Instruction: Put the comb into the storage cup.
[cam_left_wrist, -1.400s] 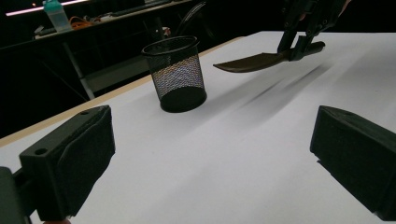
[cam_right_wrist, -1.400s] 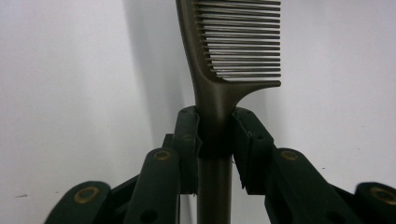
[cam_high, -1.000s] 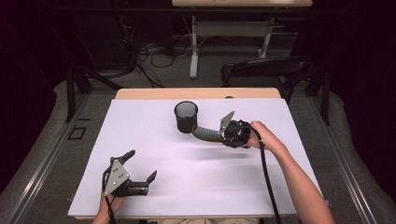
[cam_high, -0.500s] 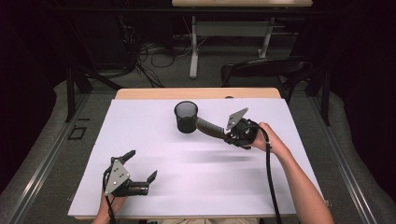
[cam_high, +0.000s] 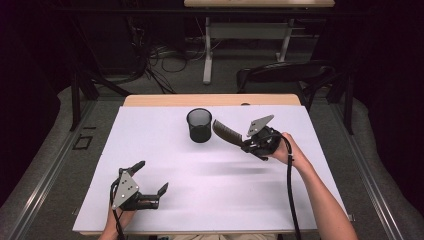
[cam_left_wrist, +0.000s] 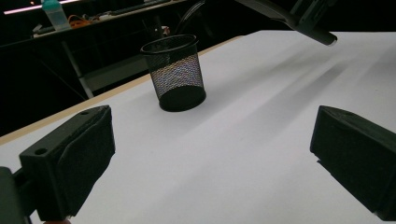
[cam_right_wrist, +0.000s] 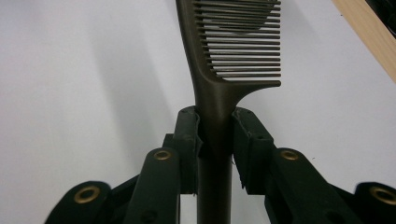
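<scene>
**Comb held aloft beside the mesh cup**

The right gripper (cam_right_wrist: 215, 135) is clenched on a dark comb's (cam_high: 227, 133) handle, held above the white table (cam_high: 210, 200) just right of the black mesh cup (cam_high: 199, 125). The left gripper (cam_high: 150, 186) rests released, jaws wide apart, near the table's front edge.

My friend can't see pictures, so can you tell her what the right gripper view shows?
The right gripper is shut on the handle of a dark brown plastic comb, whose teeth end points away over the white table.
</scene>
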